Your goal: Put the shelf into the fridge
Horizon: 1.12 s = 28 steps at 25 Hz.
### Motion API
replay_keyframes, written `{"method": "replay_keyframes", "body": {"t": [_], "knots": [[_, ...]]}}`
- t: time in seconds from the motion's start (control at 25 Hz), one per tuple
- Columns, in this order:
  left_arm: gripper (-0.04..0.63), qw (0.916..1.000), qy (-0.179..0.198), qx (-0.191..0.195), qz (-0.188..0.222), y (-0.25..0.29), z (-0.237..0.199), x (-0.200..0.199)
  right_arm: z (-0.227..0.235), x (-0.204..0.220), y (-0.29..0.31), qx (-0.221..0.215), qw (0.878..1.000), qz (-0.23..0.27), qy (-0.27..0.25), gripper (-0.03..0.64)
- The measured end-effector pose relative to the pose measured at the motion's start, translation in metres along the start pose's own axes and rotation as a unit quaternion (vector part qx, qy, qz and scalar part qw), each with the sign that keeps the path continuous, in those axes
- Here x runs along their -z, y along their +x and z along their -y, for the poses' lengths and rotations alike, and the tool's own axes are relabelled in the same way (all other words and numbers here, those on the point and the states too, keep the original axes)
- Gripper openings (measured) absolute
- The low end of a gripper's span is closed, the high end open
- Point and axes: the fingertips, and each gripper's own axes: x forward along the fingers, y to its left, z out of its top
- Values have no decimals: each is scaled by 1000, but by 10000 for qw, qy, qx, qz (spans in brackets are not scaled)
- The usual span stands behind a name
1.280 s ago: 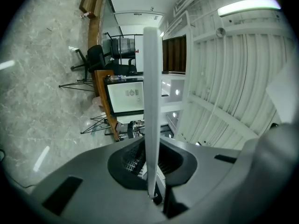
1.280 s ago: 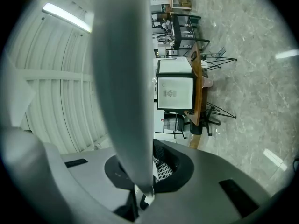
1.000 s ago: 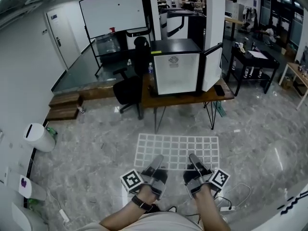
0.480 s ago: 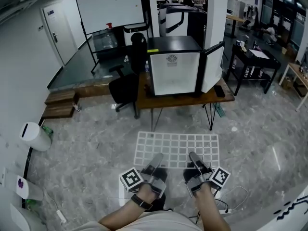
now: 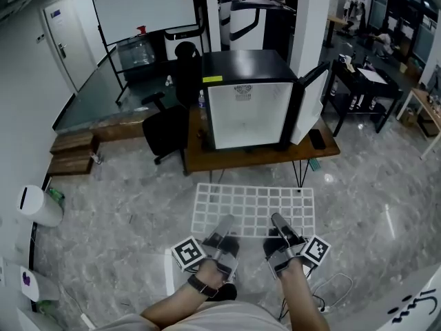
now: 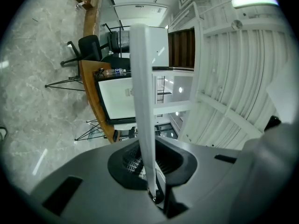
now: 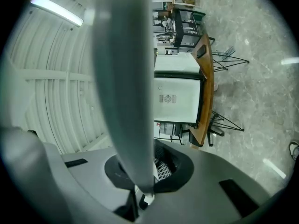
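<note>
A: Where is the shelf?
B: Low centre of the frame, held flat. The left tongs (image 5: 225,223) and right tongs (image 5: 278,222) are each clenched on the near edge of the white wire shelf (image 5: 253,205)

A: Which step?
B: The carry, I'd judge. The fridge (image 5: 248,109) stands well apart on the desk (image 5: 265,154), upper centre, its door (image 5: 310,101) open rightward. Next: close in, raise the shelf and line it up with the opening

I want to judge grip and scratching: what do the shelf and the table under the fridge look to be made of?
The shelf looks like white-coated metal wire: a thin open grid with a matte white finish. The table seems to have a brown wooden top with a satin sheen, and it stands on thin dark legs, probably metal rod.
</note>
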Motion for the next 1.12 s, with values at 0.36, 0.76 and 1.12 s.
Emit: {"method": "replay_keyframes", "body": {"t": [0.36,0.76,1.12], "knots": [[28,9998,-93,12,-147,81,-19,-60,15,-46,86,25,9999,109,-13,44],[28,10000,45,-80,15,157,-44,-97,38,-102,159,43,9999,-138,-33,44],[28,9988,-13,-115,478,249,-68,-127,68,-176,238,69,9977,-665,121,44]]}}
